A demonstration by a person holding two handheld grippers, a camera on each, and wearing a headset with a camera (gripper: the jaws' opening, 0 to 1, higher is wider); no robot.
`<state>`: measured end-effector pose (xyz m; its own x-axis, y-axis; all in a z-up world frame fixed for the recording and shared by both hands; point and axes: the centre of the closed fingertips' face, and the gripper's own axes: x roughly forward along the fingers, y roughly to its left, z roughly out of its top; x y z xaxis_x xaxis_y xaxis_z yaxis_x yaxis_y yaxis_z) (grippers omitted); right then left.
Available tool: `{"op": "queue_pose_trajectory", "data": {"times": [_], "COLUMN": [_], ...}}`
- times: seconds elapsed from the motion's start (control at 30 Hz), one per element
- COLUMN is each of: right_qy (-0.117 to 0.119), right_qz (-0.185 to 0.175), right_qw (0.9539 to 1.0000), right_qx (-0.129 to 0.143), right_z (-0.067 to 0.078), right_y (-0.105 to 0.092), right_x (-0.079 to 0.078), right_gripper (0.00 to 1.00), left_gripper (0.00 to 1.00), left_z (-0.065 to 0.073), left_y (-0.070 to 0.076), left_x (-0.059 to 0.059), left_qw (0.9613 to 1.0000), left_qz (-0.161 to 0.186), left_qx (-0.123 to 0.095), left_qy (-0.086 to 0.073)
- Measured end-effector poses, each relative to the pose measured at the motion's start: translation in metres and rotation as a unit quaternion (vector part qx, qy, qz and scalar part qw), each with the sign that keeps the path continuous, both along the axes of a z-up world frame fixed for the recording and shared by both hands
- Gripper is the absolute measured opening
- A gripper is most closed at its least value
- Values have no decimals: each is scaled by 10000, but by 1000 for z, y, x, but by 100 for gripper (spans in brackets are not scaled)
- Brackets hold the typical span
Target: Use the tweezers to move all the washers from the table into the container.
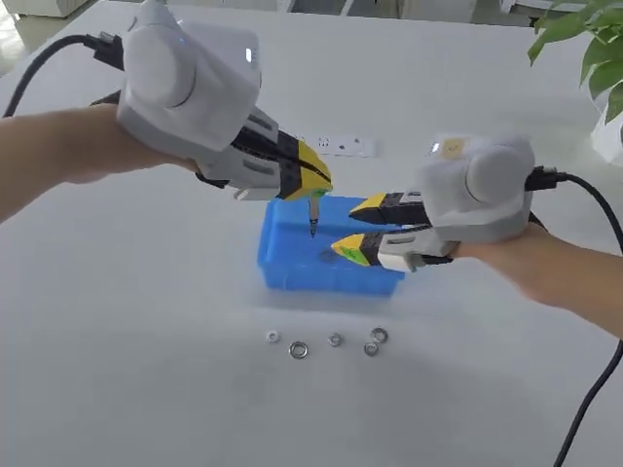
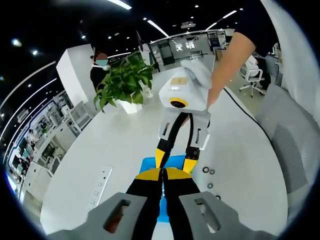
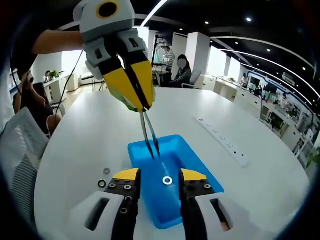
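One silver metal washer (image 3: 167, 180) lies in the blue plastic container (image 3: 177, 150). Five loose washers (image 1: 336, 339) lie on the white table (image 1: 146, 321). The left gripper (image 1: 316, 185) clamps slim metal tweezers (image 3: 148, 132), tips near-closed, empty.

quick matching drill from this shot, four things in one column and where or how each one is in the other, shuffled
1 tweezers
2 blue container
3 right gripper
4 power strip

A jaws open, holding nothing
B one washer inside
C on the table, beyond the container
D clamped in the left gripper, tips down

Pairs: 1-D, 2-B, 3-A, 4-C
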<state>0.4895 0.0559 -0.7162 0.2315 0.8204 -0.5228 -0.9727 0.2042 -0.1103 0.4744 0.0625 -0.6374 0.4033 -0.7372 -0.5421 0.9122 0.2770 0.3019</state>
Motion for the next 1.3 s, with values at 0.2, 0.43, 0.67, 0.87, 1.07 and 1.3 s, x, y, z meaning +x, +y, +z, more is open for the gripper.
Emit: {"op": "queue_pose_trajectory", "data": {"times": [0.2, 0.43, 0.67, 0.87, 1.07, 1.3], "right_qy": [-76, -291, -309, -226, 0, 358], "right_qz": [-21, 114, 331, 243, 87, 93], "right_qw": [9999, 9995, 9987, 9989, 9999, 9991], "right_qx": [73, -104, -254, -333, -78, 218], "right_z": [4, -1, -10, -17, -16, -17], "right_y": [-13, -29, -40, -51, -60, -65], "right_x": [-22, -55, -84, -95, -107, -125], "right_gripper": [38, 45, 52, 57, 60, 66], "left_gripper": [4, 4, 4, 4, 4, 4], "left_z": [9, 10, 11, 2, -10, -26], "left_y": [-3, -2, -13, -19, -19, -17], "left_x": [-21, -40, -62, -83, -94, -102], "left_qw": [9998, 9997, 9992, 9995, 9993, 9989], "left_qz": [51, 84, 84, -13, 23, 89], "left_qx": [-199, -232, -380, -285, -230, -177], "left_qy": [-41, -11, 41, 153, 305, 432]}}
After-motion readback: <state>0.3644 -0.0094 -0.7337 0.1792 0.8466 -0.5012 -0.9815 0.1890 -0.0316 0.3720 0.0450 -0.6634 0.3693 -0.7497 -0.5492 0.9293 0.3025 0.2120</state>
